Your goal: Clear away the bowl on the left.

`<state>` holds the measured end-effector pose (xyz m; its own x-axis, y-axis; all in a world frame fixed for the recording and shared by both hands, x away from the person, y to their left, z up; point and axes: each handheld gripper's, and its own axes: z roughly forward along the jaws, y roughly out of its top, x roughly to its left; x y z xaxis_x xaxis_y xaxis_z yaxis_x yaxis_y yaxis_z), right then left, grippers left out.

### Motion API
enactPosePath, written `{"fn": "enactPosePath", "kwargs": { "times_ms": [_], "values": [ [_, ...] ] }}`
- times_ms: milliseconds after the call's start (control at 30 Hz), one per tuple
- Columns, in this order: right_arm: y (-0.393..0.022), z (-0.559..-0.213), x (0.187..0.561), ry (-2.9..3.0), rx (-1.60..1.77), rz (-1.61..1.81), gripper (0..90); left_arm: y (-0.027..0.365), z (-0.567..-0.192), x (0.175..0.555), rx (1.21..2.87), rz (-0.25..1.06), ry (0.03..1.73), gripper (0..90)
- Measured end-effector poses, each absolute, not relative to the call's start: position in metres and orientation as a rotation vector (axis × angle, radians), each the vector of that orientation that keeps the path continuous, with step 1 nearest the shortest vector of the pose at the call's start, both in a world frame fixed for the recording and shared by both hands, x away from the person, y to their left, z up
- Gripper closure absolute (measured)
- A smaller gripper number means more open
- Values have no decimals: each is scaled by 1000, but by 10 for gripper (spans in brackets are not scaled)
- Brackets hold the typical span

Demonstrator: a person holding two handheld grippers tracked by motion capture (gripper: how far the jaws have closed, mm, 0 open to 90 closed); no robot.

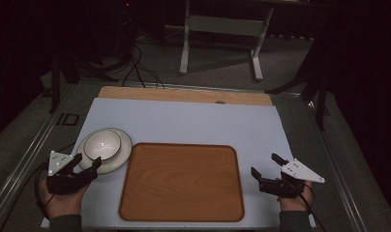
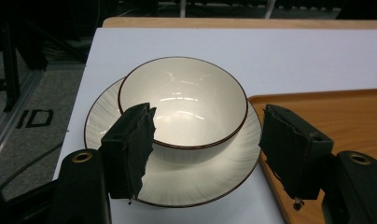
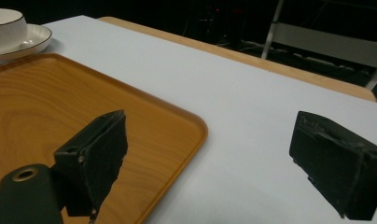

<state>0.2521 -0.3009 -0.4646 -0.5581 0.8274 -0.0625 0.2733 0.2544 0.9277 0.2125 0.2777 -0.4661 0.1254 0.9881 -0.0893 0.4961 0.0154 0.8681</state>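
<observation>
A white bowl (image 1: 102,143) with a thin dark rim stands on a white plate (image 1: 120,157) at the left of the pale blue mat. To its right lies a wooden tray (image 1: 181,181) with nothing on it. My left gripper (image 1: 87,162) hovers just in front of the plate, open, with its jaws wide. In the left gripper view the bowl (image 2: 184,109) and the plate (image 2: 196,179) sit between and beyond the jaws of that gripper (image 2: 210,140), untouched. My right gripper (image 1: 265,164) is open at the tray's right edge; in its own view that gripper (image 3: 214,154) straddles the tray's corner (image 3: 177,126).
The pale blue mat (image 1: 184,121) covers a wooden tabletop (image 1: 184,94). Beyond the table stand a white frame (image 1: 222,29) and dark stands with cables on the floor. A metal rail (image 1: 19,164) runs along the table's left side.
</observation>
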Motion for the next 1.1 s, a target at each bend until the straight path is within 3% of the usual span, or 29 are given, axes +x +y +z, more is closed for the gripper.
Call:
{"fn": "enactPosePath", "kwargs": {
  "times_ms": [567, 1100],
  "values": [
    [-301, -464, 252, 1932, 978, 1305, 111, 285, -462, 220, 1572, 760, 1514, 430],
    [-303, -462, 250, 1901, 962, 1311, 112, 295, -471, 248, 1551, 762, 1598, 431]
  ]
}}
